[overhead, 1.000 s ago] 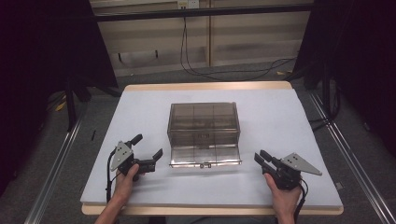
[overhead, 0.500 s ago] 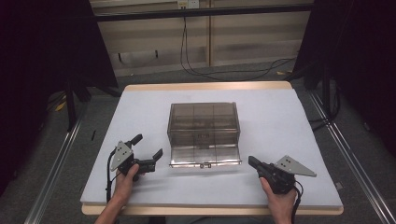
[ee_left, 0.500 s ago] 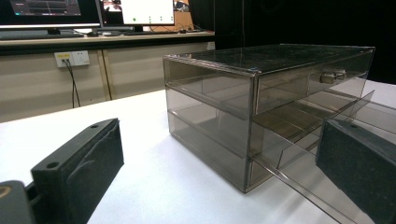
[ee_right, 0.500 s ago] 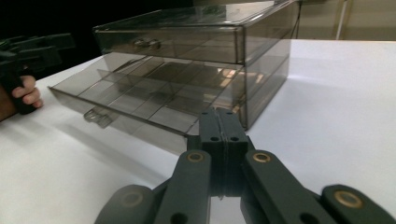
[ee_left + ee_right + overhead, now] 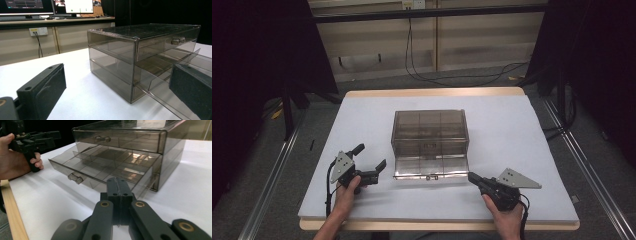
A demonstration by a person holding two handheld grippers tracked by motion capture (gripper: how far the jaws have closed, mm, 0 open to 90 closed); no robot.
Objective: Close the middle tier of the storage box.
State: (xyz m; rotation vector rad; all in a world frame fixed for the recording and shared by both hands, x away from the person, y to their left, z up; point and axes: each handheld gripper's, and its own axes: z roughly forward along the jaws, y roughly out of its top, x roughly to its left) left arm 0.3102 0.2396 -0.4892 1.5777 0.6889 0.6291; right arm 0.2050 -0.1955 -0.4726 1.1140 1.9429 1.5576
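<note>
Resting in the middle of the white-covered bench (image 5: 522,130), the smoke-tinted clear plastic two-drawer cabinet (image 5: 430,131), its lower drawer (image 5: 430,167) pulled out toward the near edge, upper drawer closed. Holding the left gripper (image 5: 371,164) just beside the open drawer's left corner, fingers (image 5: 43,92) spread wide with nothing between. Pointing the right gripper (image 5: 473,177) at the drawer's right front corner, close by, fingers having just been closing, now pressed together on nothing.
</note>
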